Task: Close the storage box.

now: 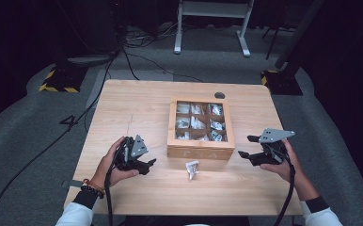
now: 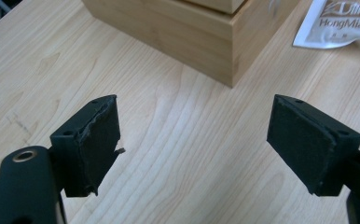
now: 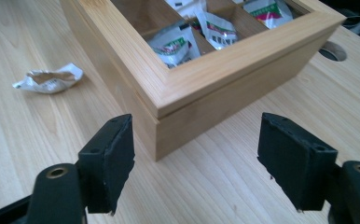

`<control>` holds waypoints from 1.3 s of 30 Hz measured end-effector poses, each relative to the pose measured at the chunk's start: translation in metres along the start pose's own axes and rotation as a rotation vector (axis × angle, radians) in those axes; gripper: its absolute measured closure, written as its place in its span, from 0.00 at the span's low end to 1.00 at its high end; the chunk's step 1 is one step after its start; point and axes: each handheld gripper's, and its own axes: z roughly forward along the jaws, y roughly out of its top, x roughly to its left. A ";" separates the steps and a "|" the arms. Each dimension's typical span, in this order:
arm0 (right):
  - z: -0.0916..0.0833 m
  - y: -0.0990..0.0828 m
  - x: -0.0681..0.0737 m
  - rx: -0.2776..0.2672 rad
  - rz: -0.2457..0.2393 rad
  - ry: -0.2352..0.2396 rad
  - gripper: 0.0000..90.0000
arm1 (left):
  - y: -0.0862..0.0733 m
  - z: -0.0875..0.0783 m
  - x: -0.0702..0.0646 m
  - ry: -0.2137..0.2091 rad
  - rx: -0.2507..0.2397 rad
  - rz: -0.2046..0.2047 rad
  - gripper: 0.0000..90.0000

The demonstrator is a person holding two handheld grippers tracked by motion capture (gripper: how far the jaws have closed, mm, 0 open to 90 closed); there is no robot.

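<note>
1. The work in hand looks like getting the loose tea sachet [image 1: 192, 169] picked up off the bench [image 1: 137, 108], most likely to go into the wooden tea box [image 1: 200, 151]. The sachet lies crumpled on bare wood just in front of the box's front wall, at about 6 o'clock from the box, between the two hands.

2. The left gripper [image 1: 147, 164] sits at roughly 9 o'clock from the sachet, jaws spread with nothing between them. In the left gripper view the sachet [image 2: 341, 23] is off at 1 o'clock from the jaws, so the hand should swing that way before closing.

3. The right gripper [image 1: 245, 147] is also spread and empty, near the box's front right corner at about 3 o'clock from the sachet. In the right gripper view the sachet [image 3: 50, 78] lies far off at 10 o'clock, with the box corner [image 3: 157, 116] directly ahead.

4. The left hand seems the better pick: nearer, with no box corner in its path.

5. Come in low and level, and pinch a raised crease of the foil rather than its flat edge; thin packets slide on smooth wood.

6. The box appears to have a glazed lid lying shut, so it may need lifting first; the right hand is well placed for that.
</note>
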 end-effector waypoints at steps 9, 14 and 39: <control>-0.010 -0.013 0.001 0.026 -0.006 -0.042 0.30 | -0.020 -0.007 0.001 0.045 0.039 -0.004 0.19; -0.014 -0.019 0.001 0.033 -0.001 -0.057 0.30 | -0.026 -0.010 0.002 0.055 0.049 -0.006 0.19; -0.025 -0.073 -0.005 0.110 0.078 -0.114 0.29 | -0.071 -0.013 0.005 0.041 0.106 -0.093 0.19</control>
